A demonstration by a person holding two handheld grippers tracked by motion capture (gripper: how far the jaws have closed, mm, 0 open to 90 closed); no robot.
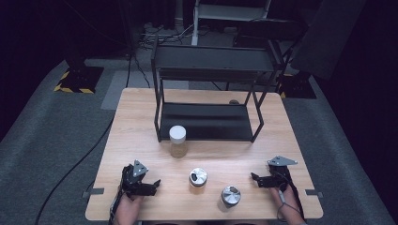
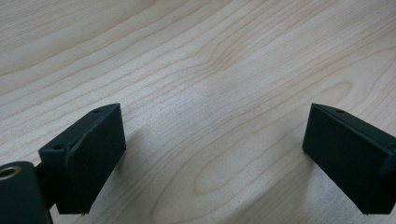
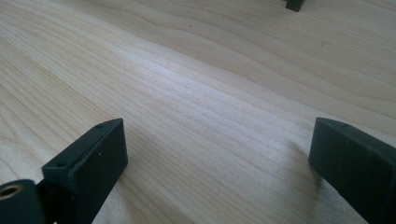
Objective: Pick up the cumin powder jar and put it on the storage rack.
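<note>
Three jars stand on the wooden table (image 1: 141, 112). A tall jar with a white lid (image 1: 178, 140) sits in front of the black shelf rack (image 1: 206, 89). Two shorter jars with silver lids, one (image 1: 198, 177) in the middle and one (image 1: 230, 195) nearer the front edge, stand between my grippers. My left gripper (image 1: 155, 185) rests at the front left, open, with bare wood between its jaws (image 2: 215, 154). My right gripper (image 1: 256, 179) rests at the front right, open, with nothing between its jaws (image 3: 219, 163).
The black two-level rack stands at the back of the table, its lower shelf (image 1: 204, 121) bare. One foot of the rack (image 3: 294, 4) is at the top edge of the right gripper view. Grey carpet (image 1: 42, 136) surrounds the table.
</note>
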